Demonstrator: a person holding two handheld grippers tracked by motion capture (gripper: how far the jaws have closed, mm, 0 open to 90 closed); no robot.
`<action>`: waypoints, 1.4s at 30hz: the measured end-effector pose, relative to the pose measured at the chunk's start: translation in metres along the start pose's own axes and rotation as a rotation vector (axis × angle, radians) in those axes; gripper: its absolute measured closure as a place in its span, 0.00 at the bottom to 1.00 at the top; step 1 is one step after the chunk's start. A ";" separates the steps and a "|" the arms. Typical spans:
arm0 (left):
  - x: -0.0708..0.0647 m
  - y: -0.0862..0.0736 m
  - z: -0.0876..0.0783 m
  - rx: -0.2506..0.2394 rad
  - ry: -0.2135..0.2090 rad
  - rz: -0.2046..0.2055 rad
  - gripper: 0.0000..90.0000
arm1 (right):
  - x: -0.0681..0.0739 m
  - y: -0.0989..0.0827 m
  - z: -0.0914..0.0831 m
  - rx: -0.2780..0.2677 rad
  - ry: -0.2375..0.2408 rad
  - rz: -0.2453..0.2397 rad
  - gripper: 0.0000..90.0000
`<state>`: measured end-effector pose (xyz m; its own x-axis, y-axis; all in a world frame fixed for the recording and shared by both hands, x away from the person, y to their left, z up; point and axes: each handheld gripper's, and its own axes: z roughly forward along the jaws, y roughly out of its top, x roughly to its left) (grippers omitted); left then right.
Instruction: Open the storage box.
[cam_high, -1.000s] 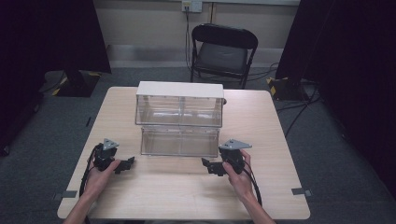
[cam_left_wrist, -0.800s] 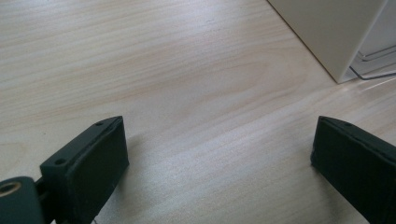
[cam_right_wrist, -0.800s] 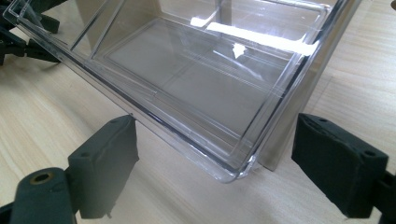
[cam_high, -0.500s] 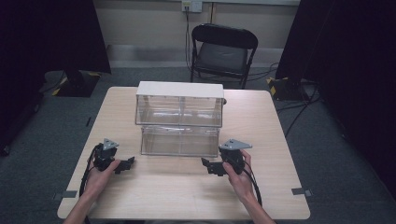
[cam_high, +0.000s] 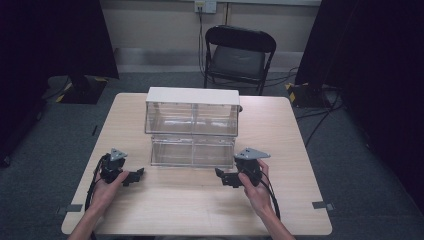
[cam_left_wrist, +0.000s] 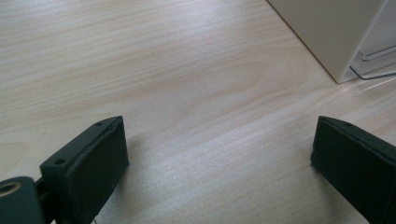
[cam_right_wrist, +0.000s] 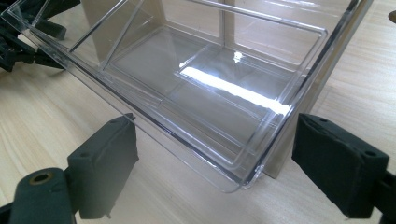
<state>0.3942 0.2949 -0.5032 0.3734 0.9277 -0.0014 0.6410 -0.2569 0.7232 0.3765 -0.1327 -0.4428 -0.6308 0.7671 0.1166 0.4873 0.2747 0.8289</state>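
- Hands come in at the bottom of the high view, each holding a hand-held gripper on the pale wood counter (cam_high: 200, 210).
- Left hand-held gripper (cam_high: 134, 177), lower left of the frame, has its jaws spread wide over bare wood, holding nothing.
- Right hand-held gripper (cam_high: 224, 178), lower centre-right, is also wide open; a corner of the clear drawer (cam_right_wrist: 201, 93) lies between its jaws, untouched.
- That drawer (cam_high: 192, 151) is pulled forward from the clear drawer cabinet (cam_high: 192, 111), mid-frame.
- Beyond the counter's far edge, top centre, a black folding chair (cam_high: 239, 55) stands on grey carpet.
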 end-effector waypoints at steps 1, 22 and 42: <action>0.000 0.000 0.000 0.000 0.000 0.000 0.04 | 0.000 0.000 0.000 0.000 0.001 0.000 0.15; 0.000 0.000 0.000 0.000 0.000 0.000 0.04 | 0.000 0.003 -0.003 -0.018 0.020 -0.006 0.15; 0.000 0.000 0.000 0.000 0.000 0.000 0.04 | 0.002 0.005 -0.005 -0.025 0.001 -0.015 0.13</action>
<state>0.3942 0.2949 -0.5032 0.3737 0.9275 -0.0014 0.6409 -0.2571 0.7233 0.3748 -0.1325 -0.4352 -0.6387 0.7623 0.1047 0.4626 0.2716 0.8439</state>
